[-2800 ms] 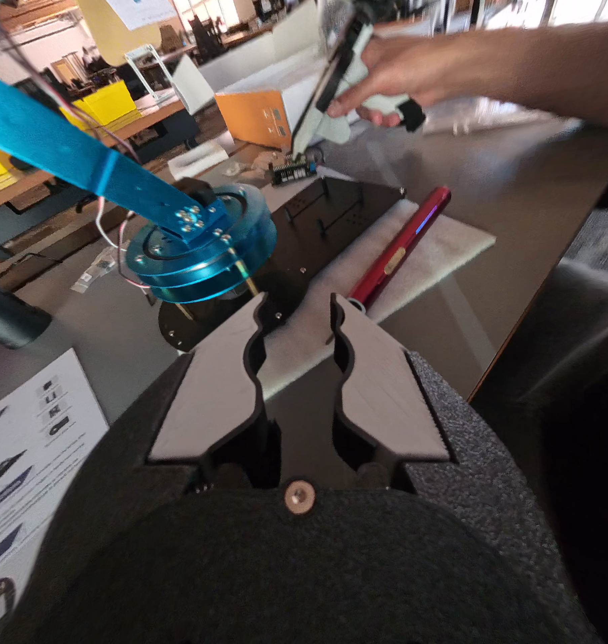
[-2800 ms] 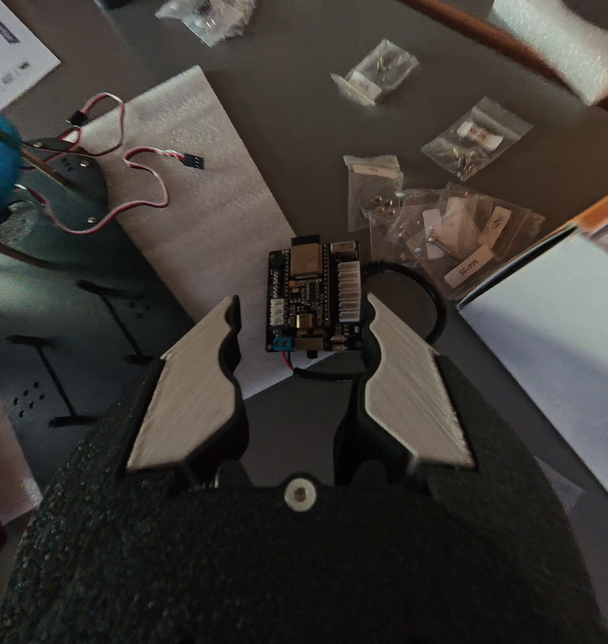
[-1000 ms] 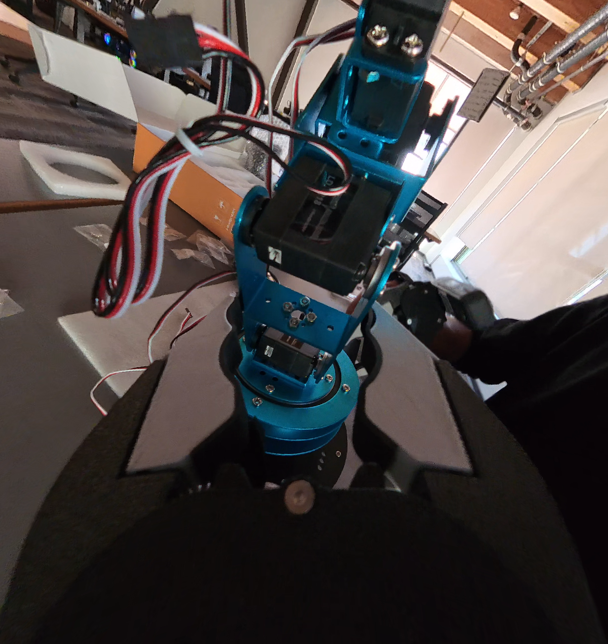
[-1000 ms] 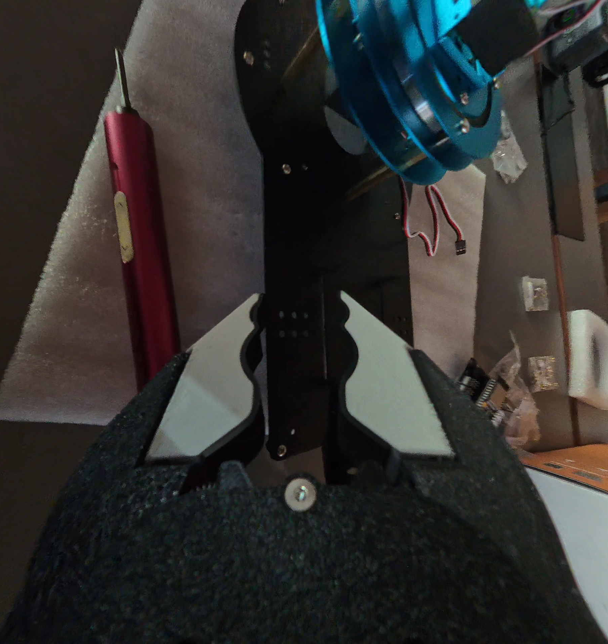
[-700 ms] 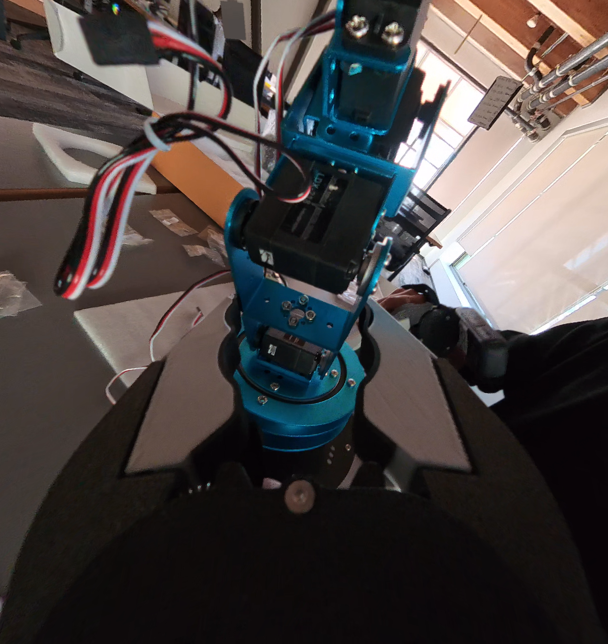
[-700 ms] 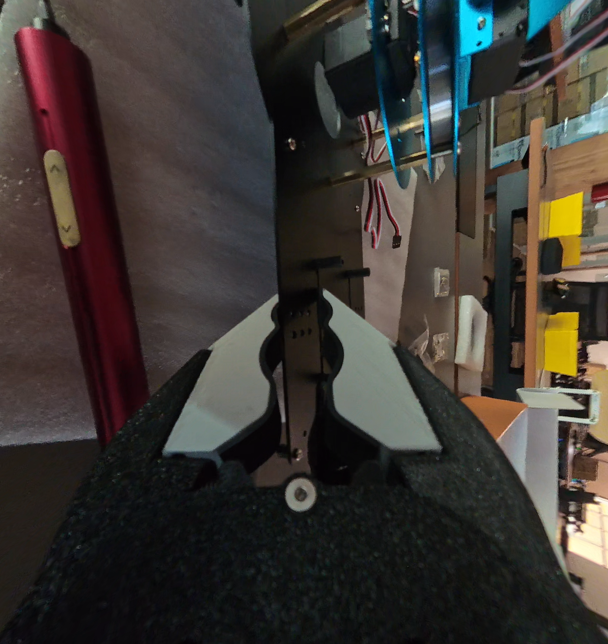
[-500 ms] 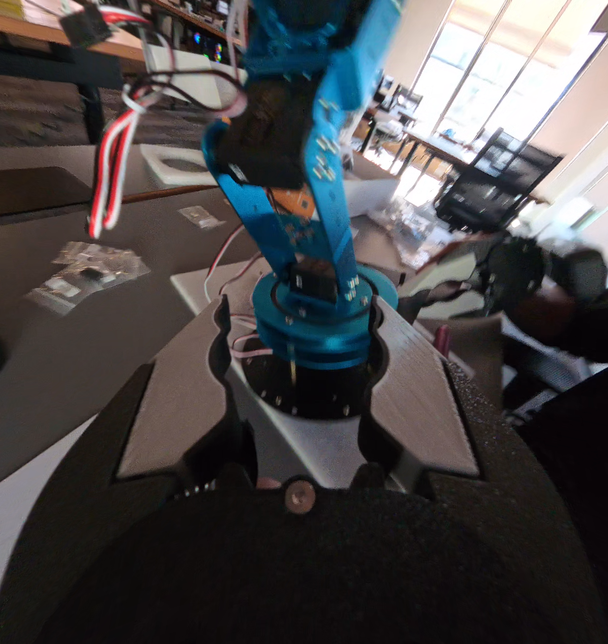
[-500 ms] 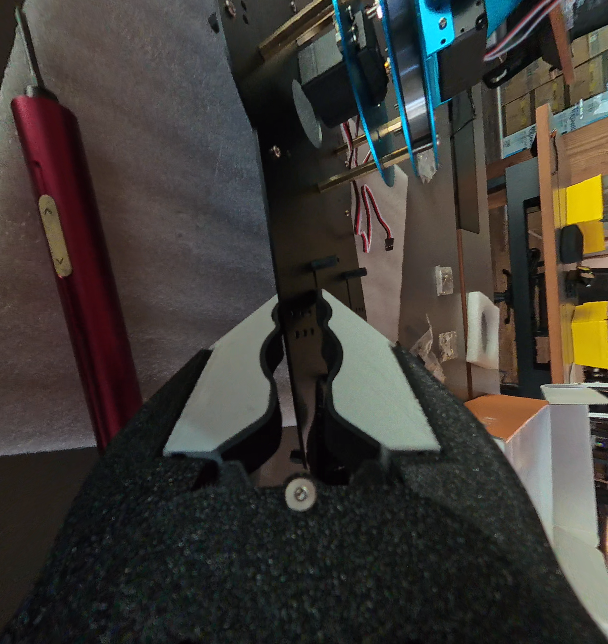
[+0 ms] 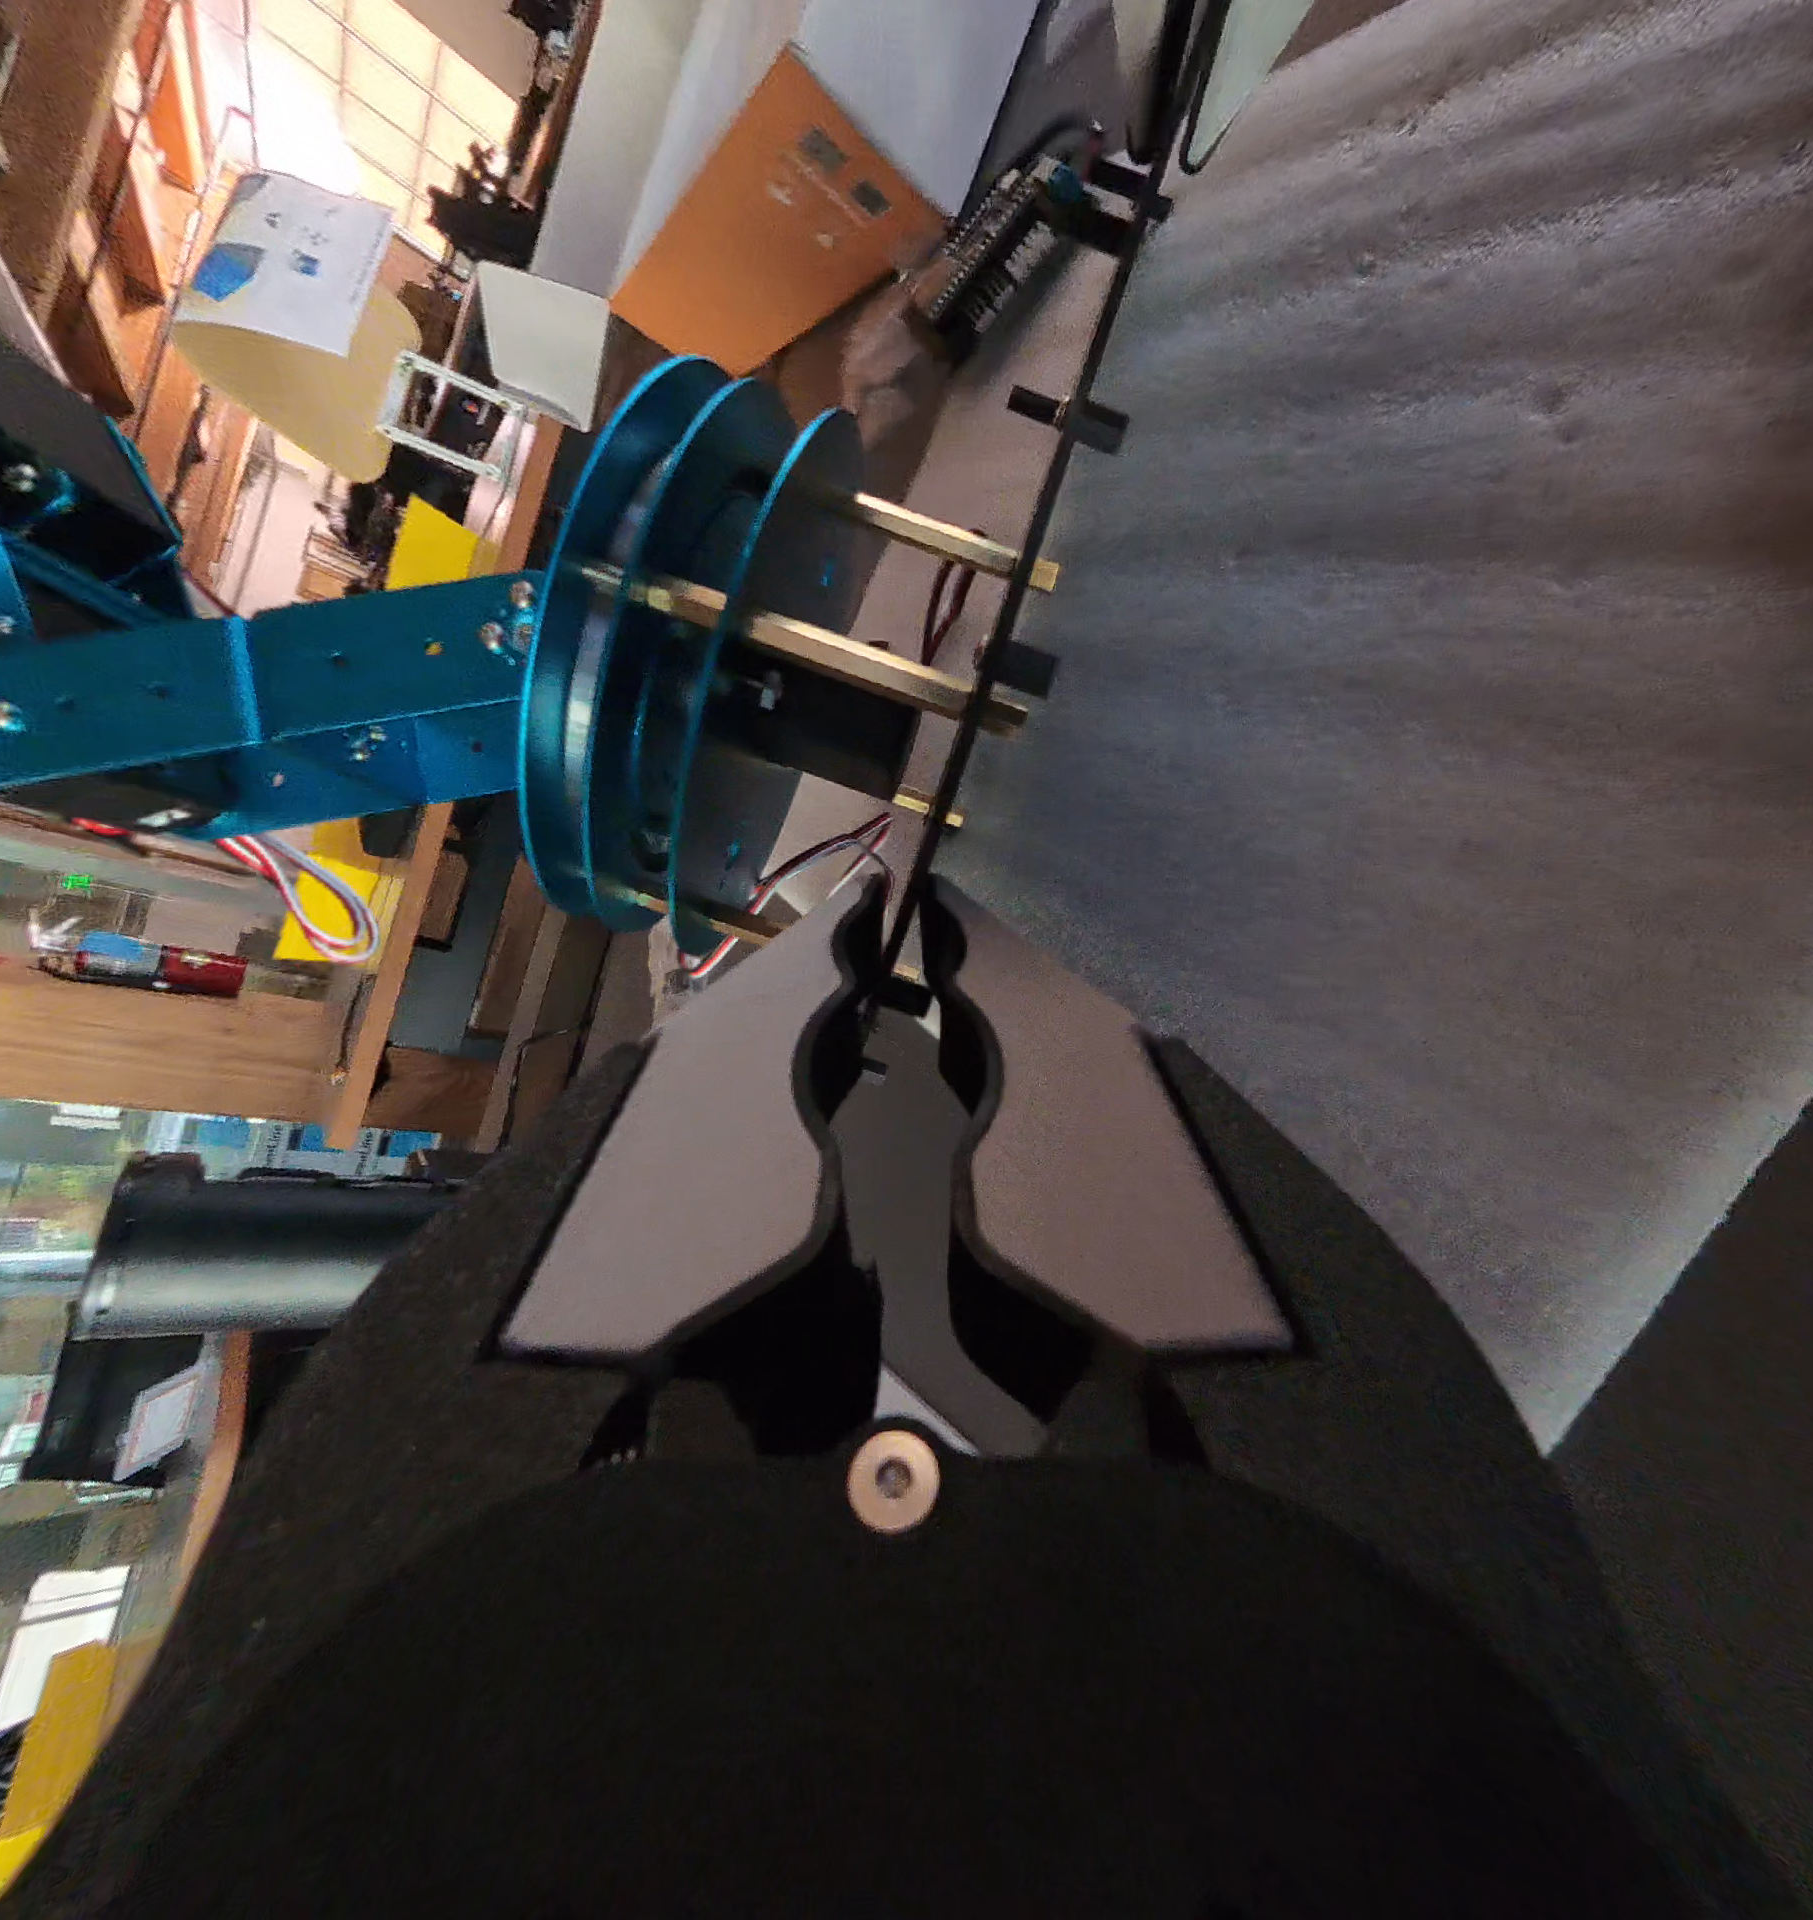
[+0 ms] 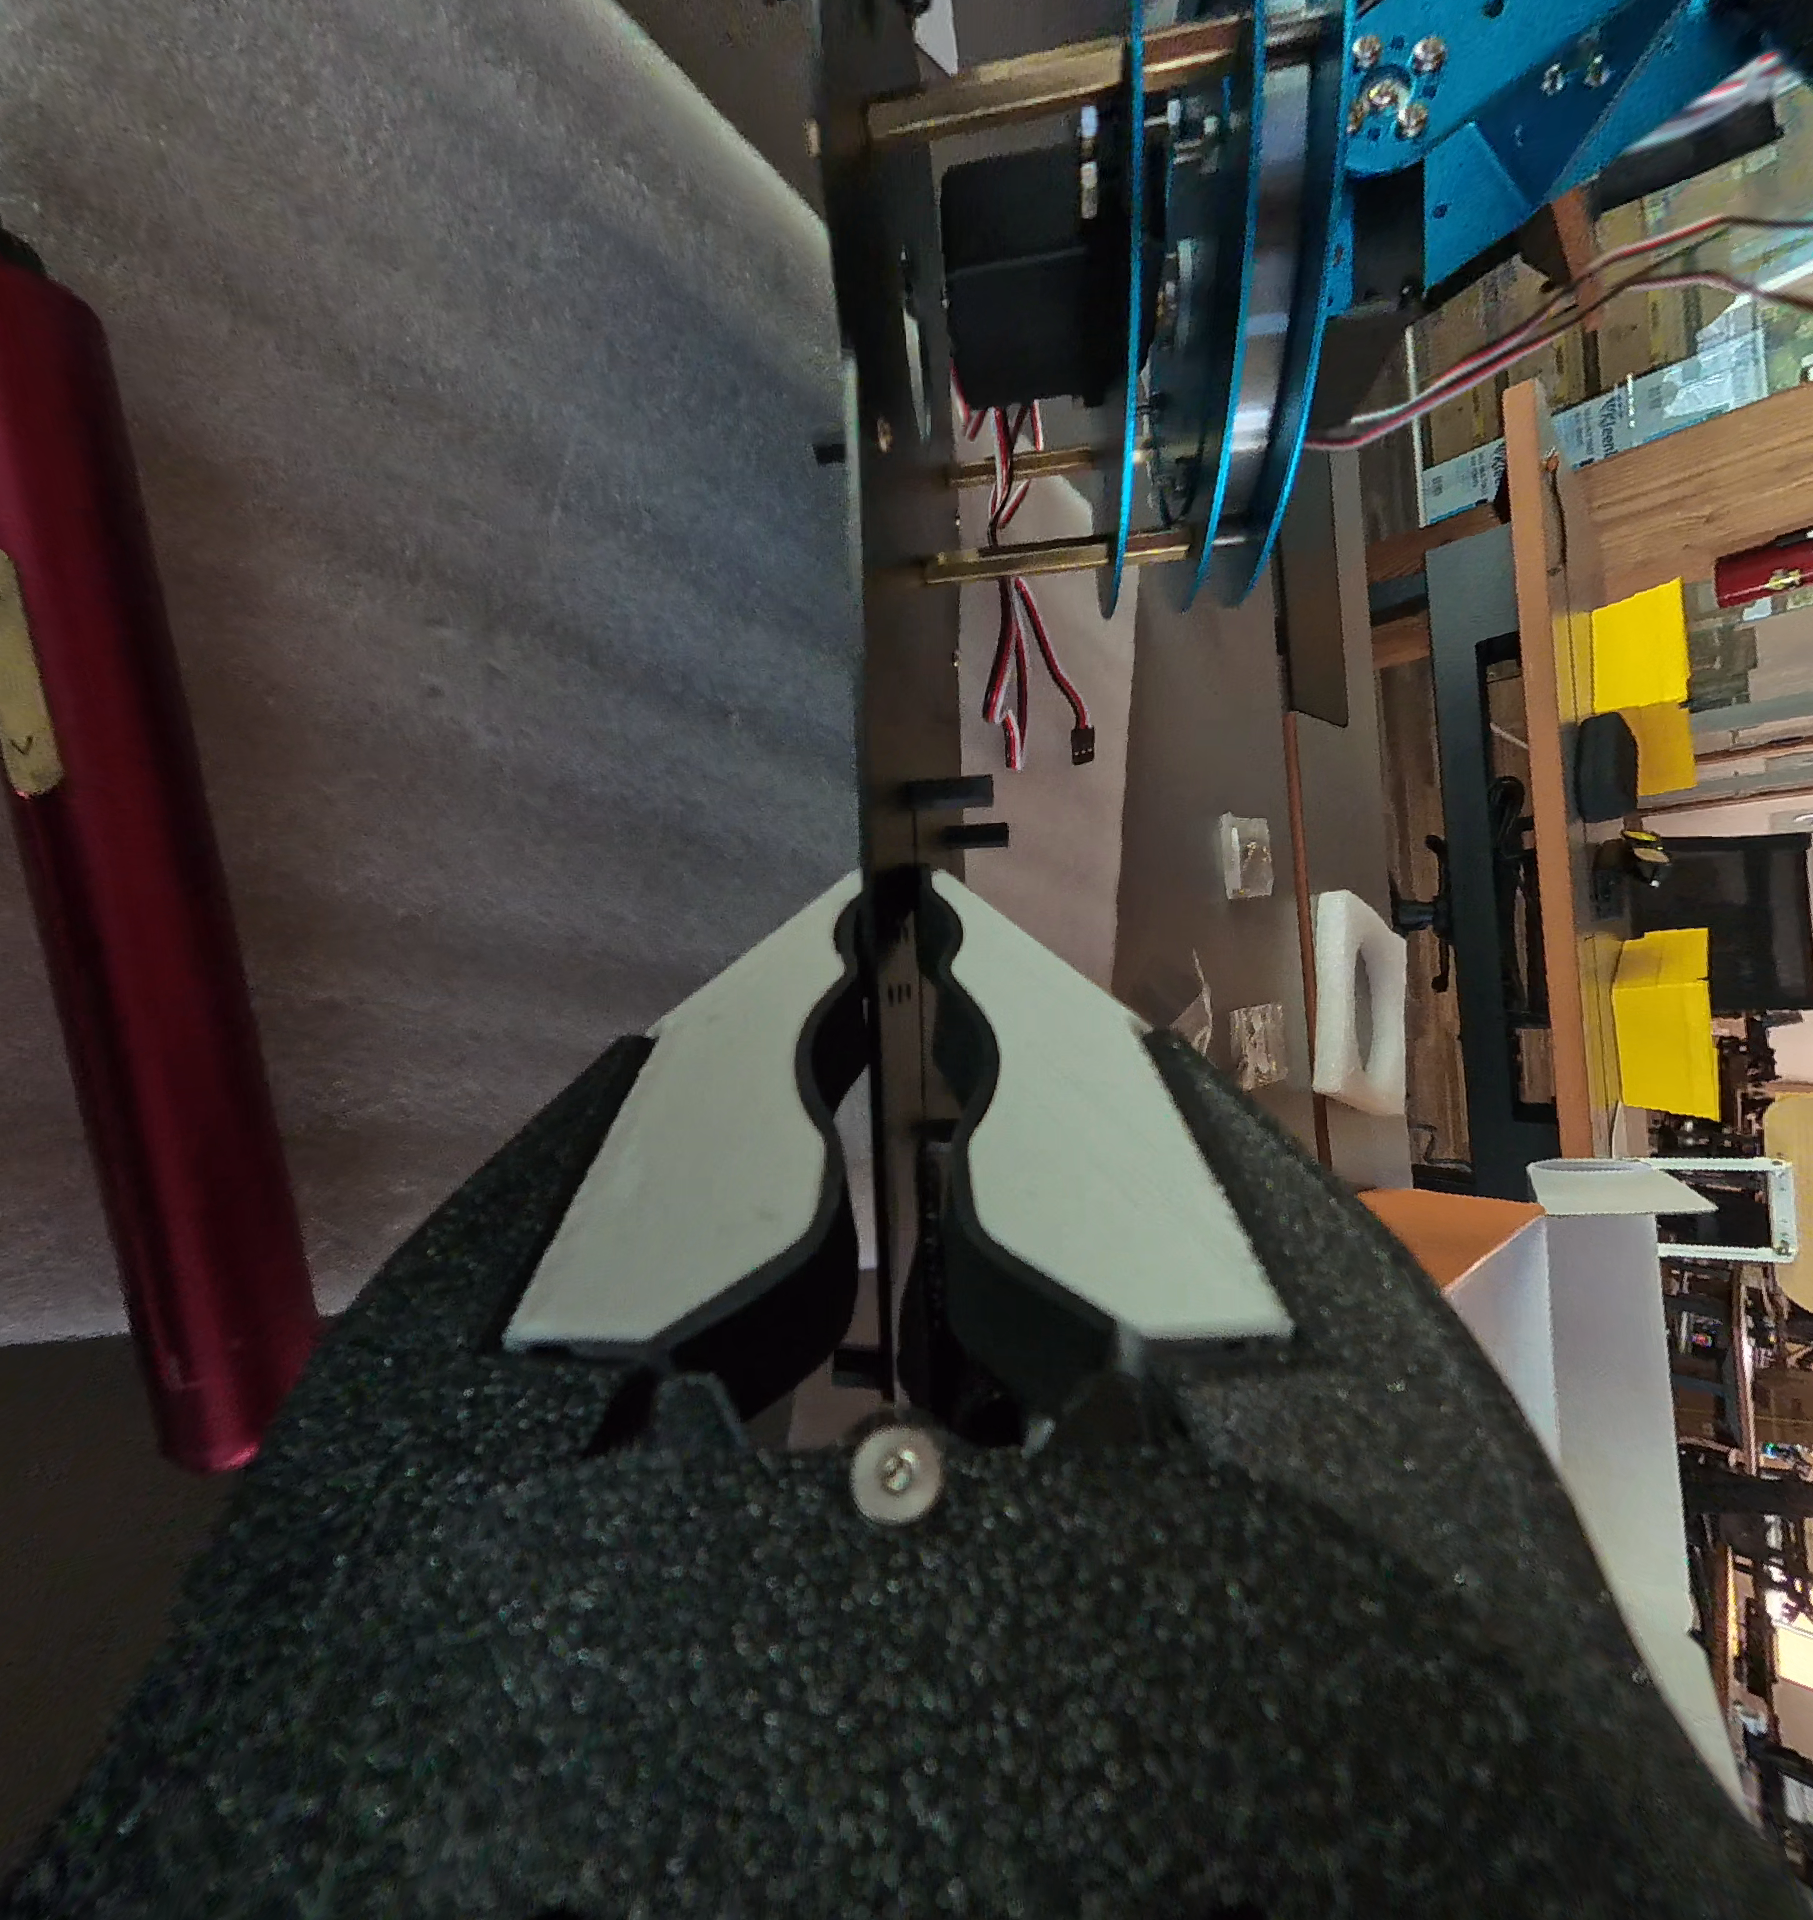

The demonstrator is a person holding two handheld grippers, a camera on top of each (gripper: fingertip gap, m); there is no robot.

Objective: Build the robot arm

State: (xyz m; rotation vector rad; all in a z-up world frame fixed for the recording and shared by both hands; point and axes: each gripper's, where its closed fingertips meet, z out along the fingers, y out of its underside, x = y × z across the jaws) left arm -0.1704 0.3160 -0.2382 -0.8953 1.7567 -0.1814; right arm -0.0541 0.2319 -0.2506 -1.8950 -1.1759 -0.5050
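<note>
White foam sheeting (image 10: 486,582) is covering the dark counter (image 10: 40,1558) beneath both tools, and the views are lying rolled on their side. Nearest the cameras, the left tongs (image 9: 897,914) are pinching closed on the thin edge of a black base plate (image 9: 995,634), while the right tongs (image 10: 894,883) are clamping closed on the same black base plate (image 10: 886,520) at its other end, so the plate is sitting edge-on between each pair of fingers. Just beside the right tongs, a red electric screwdriver (image 10: 102,862) is lying on the foam. Farther along the plate, brass standoffs (image 9: 881,665) are carrying the blue turntable discs (image 9: 611,665) of a small blue robot arm (image 9: 206,707), with a black servo (image 10: 1016,281) sitting between plate and discs and red, white and black servo wires (image 10: 1016,665) trailing from it. Beyond that, a circuit board (image 9: 995,239) is resting on the counter near an orange and white box (image 9: 777,218). Wooden shelving with yellow bins (image 10: 1650,665) is filling the background.
</note>
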